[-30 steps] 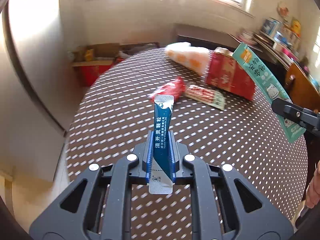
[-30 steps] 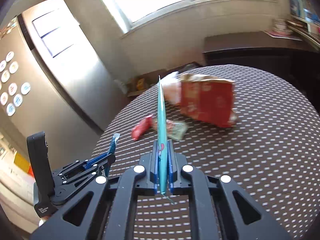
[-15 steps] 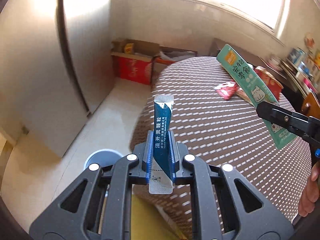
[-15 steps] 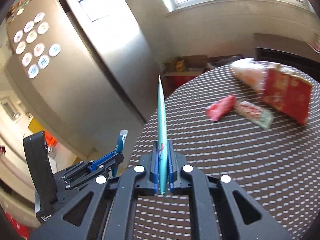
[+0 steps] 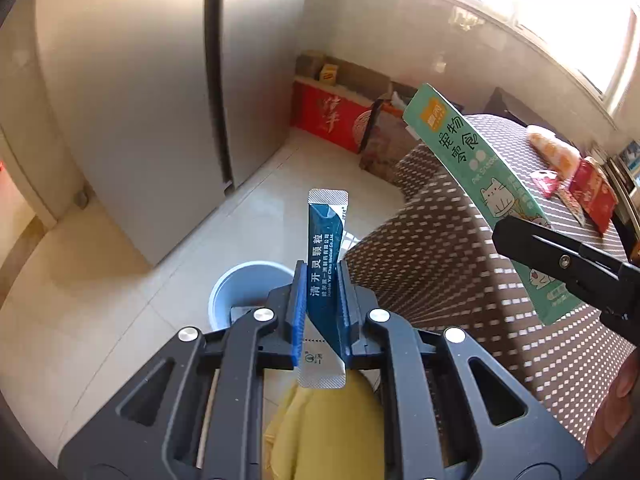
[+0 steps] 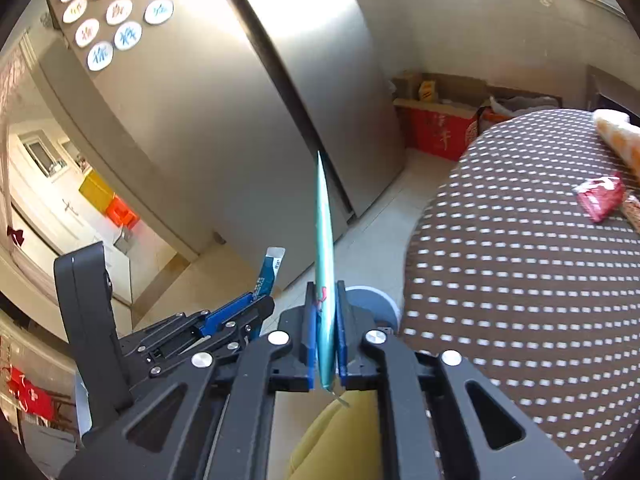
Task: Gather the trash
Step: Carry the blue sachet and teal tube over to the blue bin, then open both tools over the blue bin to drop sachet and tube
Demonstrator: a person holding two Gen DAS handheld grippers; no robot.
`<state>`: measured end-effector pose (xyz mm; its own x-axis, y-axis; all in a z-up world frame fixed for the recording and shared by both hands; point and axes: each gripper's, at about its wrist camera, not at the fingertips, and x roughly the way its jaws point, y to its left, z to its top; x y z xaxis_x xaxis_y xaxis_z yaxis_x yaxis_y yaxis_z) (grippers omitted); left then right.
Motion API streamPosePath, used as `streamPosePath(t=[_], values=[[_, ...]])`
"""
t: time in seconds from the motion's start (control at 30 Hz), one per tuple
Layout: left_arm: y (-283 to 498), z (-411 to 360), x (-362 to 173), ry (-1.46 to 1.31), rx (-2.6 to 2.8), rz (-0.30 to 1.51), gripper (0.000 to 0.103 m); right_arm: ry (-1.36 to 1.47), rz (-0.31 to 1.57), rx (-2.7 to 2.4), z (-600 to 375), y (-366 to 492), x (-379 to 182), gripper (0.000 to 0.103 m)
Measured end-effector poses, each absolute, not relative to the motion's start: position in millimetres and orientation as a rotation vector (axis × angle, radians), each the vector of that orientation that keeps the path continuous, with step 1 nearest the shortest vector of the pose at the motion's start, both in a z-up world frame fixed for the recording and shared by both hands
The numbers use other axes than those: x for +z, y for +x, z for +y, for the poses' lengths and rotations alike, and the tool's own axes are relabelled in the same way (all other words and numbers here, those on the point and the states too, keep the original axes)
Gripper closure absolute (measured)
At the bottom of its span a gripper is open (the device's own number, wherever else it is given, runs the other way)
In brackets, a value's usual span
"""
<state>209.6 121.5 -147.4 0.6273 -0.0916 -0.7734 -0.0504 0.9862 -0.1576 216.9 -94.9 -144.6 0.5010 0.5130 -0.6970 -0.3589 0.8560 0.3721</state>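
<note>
My left gripper [image 5: 322,276] is shut on a blue sachet [image 5: 325,252] that stands upright between the pads; it also shows in the right wrist view [image 6: 269,272]. My right gripper [image 6: 324,300] is shut on a teal pet-snack pouch [image 6: 325,248], seen edge-on, and seen flat in the left wrist view [image 5: 480,184]. A pale blue bin [image 5: 248,292] stands on the floor beside the table, just beyond the left gripper; its rim shows in the right wrist view [image 6: 372,300]. A red wrapper [image 6: 600,198] lies on the round dotted table [image 6: 520,280].
A steel fridge [image 6: 248,120] stands ahead on the left. Red and cardboard boxes [image 6: 436,128] sit on the floor by the wall. More packets, one red [image 5: 592,192] and one orange-and-white [image 5: 552,148], lie on the table's far side.
Both grippers have swung left off the table toward the floor, each holding its packet. The bin has come into fuller view below them; the table has shifted right.
</note>
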Motion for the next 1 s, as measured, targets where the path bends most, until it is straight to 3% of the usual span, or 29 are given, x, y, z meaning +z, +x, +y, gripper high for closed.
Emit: streamPosePath(t=[0.1, 0.17, 0.2, 0.73, 0.77, 0.8, 0.83, 1.0], values=[[217.6, 139.2, -154.9, -0.192, 0.007, 0.917, 0.086, 0.172, 0.928, 0.539, -77.5, 223.9, -150.1, 0.095], [222.7, 152.0, -160.8, -0.203, 0.075, 0.931, 0.054, 0.167, 0.940, 0.540, -68.2, 228.7, -154.1, 0.094], [224.1, 156.2, -162.0, -0.204, 0.102, 0.930, 0.026, 0.168, 0.946, 0.542, -65.3, 230.1, -156.9, 0.094], [177.4, 225.0, -198.2, -0.357, 0.261, 0.975, 0.026, 0.062, 1.048, 0.564, 28.9, 250.5, -213.7, 0.091], [173.7, 229.3, -199.2, -0.371, 0.274, 0.977, 0.026, 0.044, 1.061, 0.576, 35.9, 253.1, -215.3, 0.071], [169.5, 233.6, -198.4, -0.379, 0.285, 0.979, 0.026, 0.035, 1.070, 0.568, 39.6, 253.2, -216.9, 0.037], [166.1, 236.9, -197.7, -0.387, 0.299, 0.976, 0.026, 0.035, 1.059, 0.547, 39.8, 251.7, -216.1, 0.029], [159.9, 239.4, -192.3, -0.401, 0.328, 0.949, 0.026, -0.002, 1.026, 0.551, 37.3, 236.8, -214.1, 0.028]])
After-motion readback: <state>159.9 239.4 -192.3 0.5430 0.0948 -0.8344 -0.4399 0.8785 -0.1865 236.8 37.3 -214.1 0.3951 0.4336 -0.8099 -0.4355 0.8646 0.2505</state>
